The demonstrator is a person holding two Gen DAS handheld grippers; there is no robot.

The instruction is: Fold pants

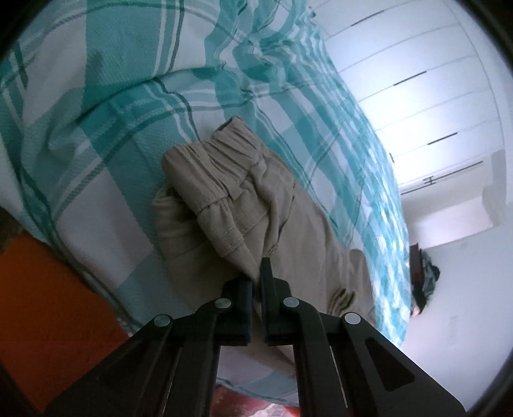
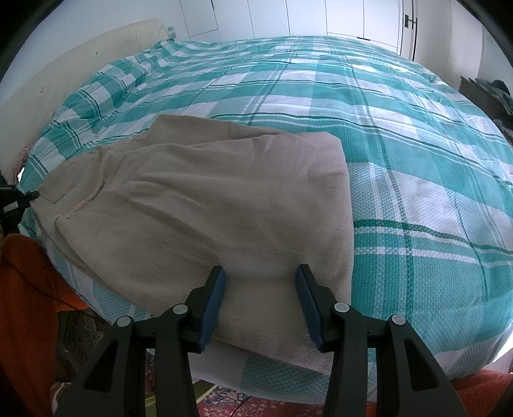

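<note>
Beige pants [image 2: 224,205] lie folded on a bed with a teal and white plaid cover [image 2: 400,134], near its front edge. In the left wrist view the elastic waistband end [image 1: 224,179] is bunched up. My left gripper [image 1: 256,272] is shut on a pinch of the pants' fabric at the waist end. Its tip also shows at the far left of the right wrist view [image 2: 30,194], touching the pants' corner. My right gripper [image 2: 261,276] is open, its blue-padded fingers [image 2: 216,288] hovering over the near folded end of the pants, holding nothing.
A cream headboard [image 2: 80,54] runs along the bed's left side. White wardrobe doors [image 2: 346,16] stand behind the bed. An orange cloth [image 2: 22,288] and a patterned rug [image 2: 256,404] are below the bed's front edge. Dark items [image 2: 493,93] sit at the far right.
</note>
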